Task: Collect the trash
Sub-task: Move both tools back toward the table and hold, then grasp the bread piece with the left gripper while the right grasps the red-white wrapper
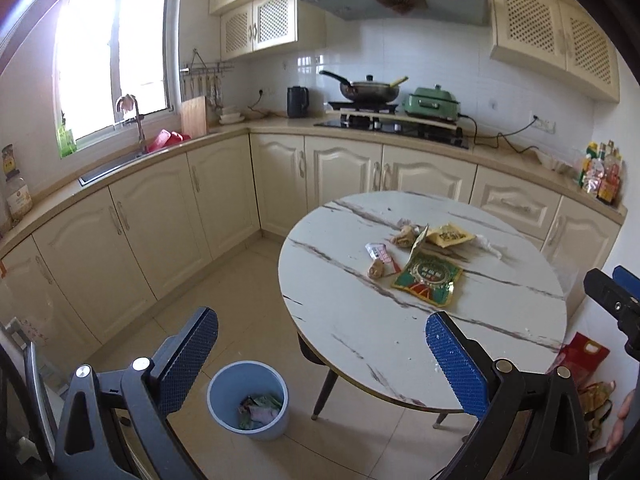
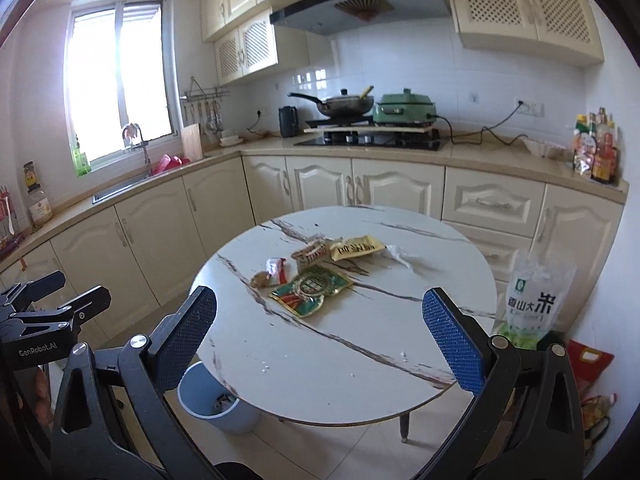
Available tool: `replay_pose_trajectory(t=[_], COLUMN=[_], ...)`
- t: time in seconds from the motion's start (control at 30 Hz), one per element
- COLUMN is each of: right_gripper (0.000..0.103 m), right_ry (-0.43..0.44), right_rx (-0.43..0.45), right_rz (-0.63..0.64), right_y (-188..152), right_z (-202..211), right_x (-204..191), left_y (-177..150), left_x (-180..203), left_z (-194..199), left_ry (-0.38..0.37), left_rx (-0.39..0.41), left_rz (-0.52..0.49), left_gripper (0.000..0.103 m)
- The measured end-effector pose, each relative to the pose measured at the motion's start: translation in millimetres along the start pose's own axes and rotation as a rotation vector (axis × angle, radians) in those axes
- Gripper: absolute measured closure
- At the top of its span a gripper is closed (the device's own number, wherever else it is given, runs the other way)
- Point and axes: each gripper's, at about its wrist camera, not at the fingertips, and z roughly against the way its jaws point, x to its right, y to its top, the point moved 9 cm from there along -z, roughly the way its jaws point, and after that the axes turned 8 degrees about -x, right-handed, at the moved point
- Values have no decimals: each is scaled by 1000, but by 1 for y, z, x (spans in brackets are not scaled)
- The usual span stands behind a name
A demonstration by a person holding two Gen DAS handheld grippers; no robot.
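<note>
Overhead, both grippers hang above the near edge of the round marble surface (image 2: pixel 360 360), each tilted down and forward toward the kitchen cabinets. The left gripper (image 1: pixel 320 348) has its blue-padded fingers (image 1: pixel 188 356) spread wide and holds nothing; below its left finger, at about 7 o'clock from the surface, a pale blue bin (image 1: pixel 248 400) stands on the tiled floor with a few wrappers already inside. The right gripper (image 2: pixel 320 332) is spread just as wide, its pads (image 2: pixel 452 340) empty and touching nothing. In the right wrist view the black body of the left gripper shows at 9 o'clock, level with the right one. At the lower right edge of the left wrist view a small part of a person's hand (image 1: pixel 622 420) appears.

The trash lies in a loose cluster toward the far half of the surface, well apart from both grippers. A green and red packet (image 2: pixel 310 290) lies flat nearest the grippers. Just beyond it, at 12 o'clock, sit a crumpled brownish wrapper (image 2: pixel 310 252) and a yellow packet (image 2: pixel 356 248); at 9 o'clock are a small red and white wrapper (image 2: pixel 278 268) and a brown scrap (image 2: pixel 260 279). A clear crumpled film (image 2: pixel 400 256) lies at 2 o'clock. White crumbs dot the near part of the surface. A rice bag (image 2: pixel 532 304) stands just beyond the surface's right edge.
</note>
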Motion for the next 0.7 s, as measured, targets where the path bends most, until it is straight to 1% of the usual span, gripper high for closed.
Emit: replay_pose_trajectory(t=[0.07,0.17,0.23,0.37,0.47,0.5,0.6,0.7], right_gripper=[0,0,0,0,0,0,0,0], right_ry=[-7,-21,-32,-41,-54,-49,-45,-36], right_rx=[-38,-86,-117,-172,-203,-209,-233,-251], right_rz=[-8,-9,-4,12,30,35,50,70], right_y=[1,4,8,23,34,37,44,49], right_z=[-23,-52,-72,-113,-141,-148,-172,-193], right_x=[14,27,34,46,50,51,50,46], left_y=[15,26,43,76,92,92,106,120], left_x=[4,10,14,18,18,17,10,4], left_z=[-28,-68,-97,-157,-204,-218,-259,-291], left_ry=[-14,-44,-59,-92,-113,-115,-138,-163], left_rx=[-35,-85,-112,-162,-198,-208,-247,-259], left_rz=[-7,-15,-22,-39,-58,-58,-43,-31], left_gripper=[1,1,1,2,3,8,19,30])
